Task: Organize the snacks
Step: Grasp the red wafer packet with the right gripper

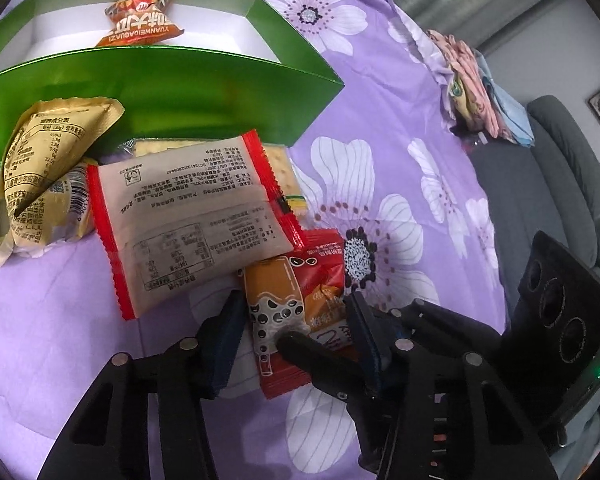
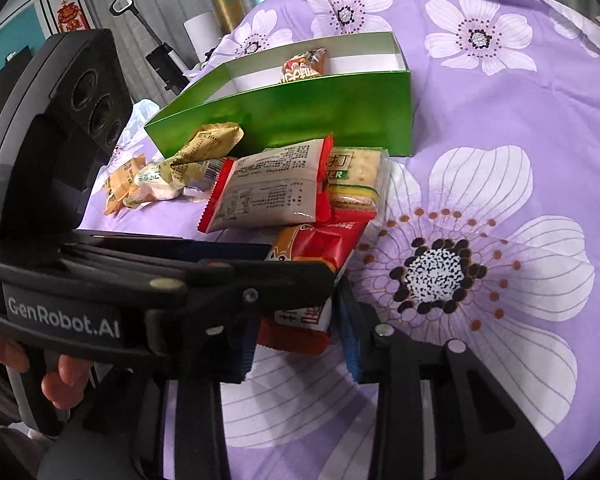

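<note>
A red and orange milk-tea snack packet (image 1: 296,300) lies on the purple flowered cloth (image 1: 380,100), partly under a white packet with red ends (image 1: 188,216). My left gripper (image 1: 294,302) is shut on it, pads against both long edges. The right gripper's finger (image 1: 308,356) crosses its near end. In the right wrist view my right gripper (image 2: 296,320) is shut on the near end of the same packet (image 2: 320,248), and the left gripper's fingers (image 2: 228,248) cross in front. Behind stands a green box (image 2: 300,112) holding an orange seed packet (image 2: 300,68).
Yellow packets (image 1: 40,168) and a cracker pack (image 2: 356,176) lie against the box's front wall (image 1: 180,92). Folded clothes (image 1: 472,80) sit at the cloth's far right edge, with a grey sofa (image 1: 560,180) beyond. A person's hand (image 2: 64,376) holds the left tool.
</note>
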Available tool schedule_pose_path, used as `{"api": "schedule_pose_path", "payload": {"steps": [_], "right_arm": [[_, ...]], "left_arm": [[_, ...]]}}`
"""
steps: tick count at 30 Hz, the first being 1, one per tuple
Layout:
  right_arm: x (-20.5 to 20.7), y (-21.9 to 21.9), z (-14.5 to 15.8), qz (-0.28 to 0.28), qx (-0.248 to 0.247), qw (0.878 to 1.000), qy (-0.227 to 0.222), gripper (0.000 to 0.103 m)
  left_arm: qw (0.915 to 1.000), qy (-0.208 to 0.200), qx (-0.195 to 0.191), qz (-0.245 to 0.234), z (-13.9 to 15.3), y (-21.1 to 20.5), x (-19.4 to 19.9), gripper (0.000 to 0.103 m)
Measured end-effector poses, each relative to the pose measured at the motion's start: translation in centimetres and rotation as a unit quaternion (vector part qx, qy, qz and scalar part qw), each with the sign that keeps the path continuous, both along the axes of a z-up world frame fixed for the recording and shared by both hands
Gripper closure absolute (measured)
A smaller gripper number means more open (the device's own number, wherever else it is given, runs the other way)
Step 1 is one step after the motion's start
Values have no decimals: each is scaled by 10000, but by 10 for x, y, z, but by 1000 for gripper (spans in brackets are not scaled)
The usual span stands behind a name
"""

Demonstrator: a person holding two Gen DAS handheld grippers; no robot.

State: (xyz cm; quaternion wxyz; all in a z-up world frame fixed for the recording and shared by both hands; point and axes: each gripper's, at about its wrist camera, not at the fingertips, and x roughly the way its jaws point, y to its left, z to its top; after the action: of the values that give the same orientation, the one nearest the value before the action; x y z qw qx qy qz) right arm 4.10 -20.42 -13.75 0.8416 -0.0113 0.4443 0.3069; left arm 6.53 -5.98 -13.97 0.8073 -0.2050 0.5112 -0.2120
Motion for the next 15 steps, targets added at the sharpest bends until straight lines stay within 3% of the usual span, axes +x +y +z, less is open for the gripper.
{"api": "schedule_pose_path", "payload": {"steps": [9, 15], "right_arm": [[-18, -11, 10, -150, 114, 9998, -62, 81], [-34, -18, 32, -175, 200, 9993, -267, 81]], "left_arm": [[9997, -121, -190, -48, 11, 1, -18, 53], [9986, -443, -266, -64, 37, 0, -36, 53]]}}
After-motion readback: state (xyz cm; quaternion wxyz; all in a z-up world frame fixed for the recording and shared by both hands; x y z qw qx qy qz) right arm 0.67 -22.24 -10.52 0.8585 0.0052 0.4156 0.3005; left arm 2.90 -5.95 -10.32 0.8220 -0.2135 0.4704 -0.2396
